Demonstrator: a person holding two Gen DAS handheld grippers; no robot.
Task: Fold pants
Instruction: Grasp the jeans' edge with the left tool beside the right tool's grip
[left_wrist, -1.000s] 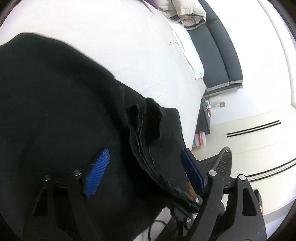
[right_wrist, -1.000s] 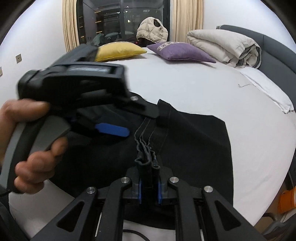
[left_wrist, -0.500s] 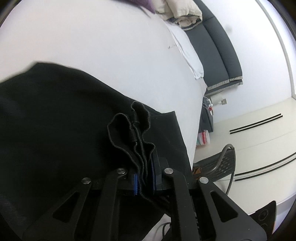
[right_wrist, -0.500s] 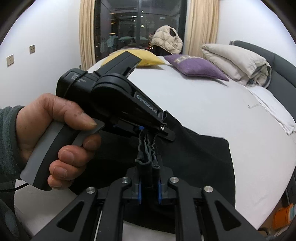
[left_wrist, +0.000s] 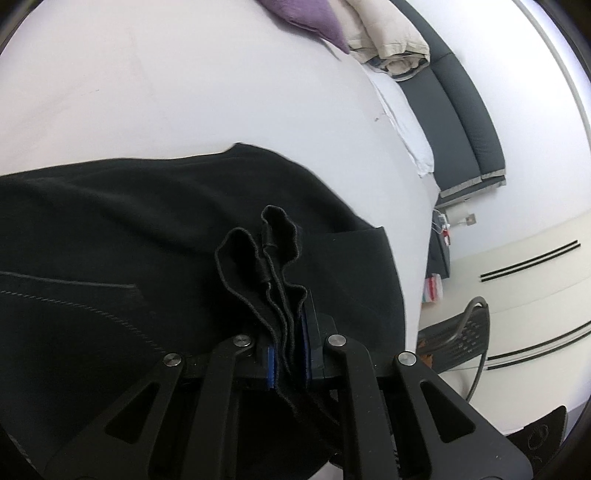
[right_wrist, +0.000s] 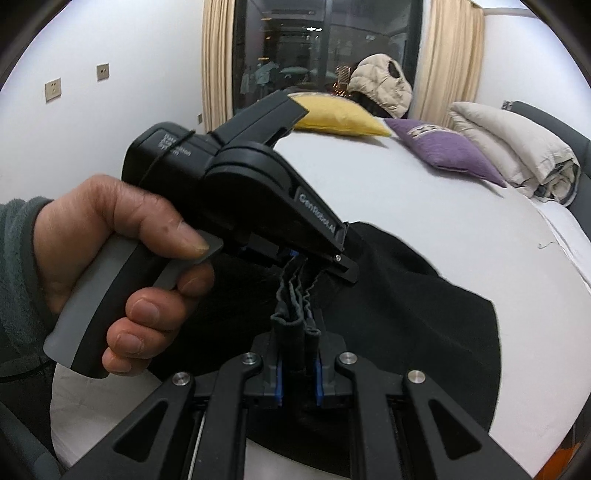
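Observation:
Black pants (left_wrist: 147, 229) lie on a white bed (left_wrist: 184, 92), also seen in the right wrist view (right_wrist: 424, 314). My left gripper (left_wrist: 289, 354) is shut on a bunched, layered edge of the pants. It also shows in the right wrist view (right_wrist: 295, 254), held by a hand, clamped on the same bunched edge. My right gripper (right_wrist: 298, 380) is shut on that edge a short way below the left one. The two grippers are close together, lifting the edge above the bed.
A yellow pillow (right_wrist: 340, 116), a purple pillow (right_wrist: 450, 147) and a folded beige duvet (right_wrist: 517, 147) lie at the bed's far end. A dark headboard (left_wrist: 458, 96) runs along the right. A chair (left_wrist: 458, 332) stands off the bed's corner.
My left gripper was open beside the bunched edge one second ago and has closed on it. Both grippers have risen with the edge, pulling the pants up from the bed.

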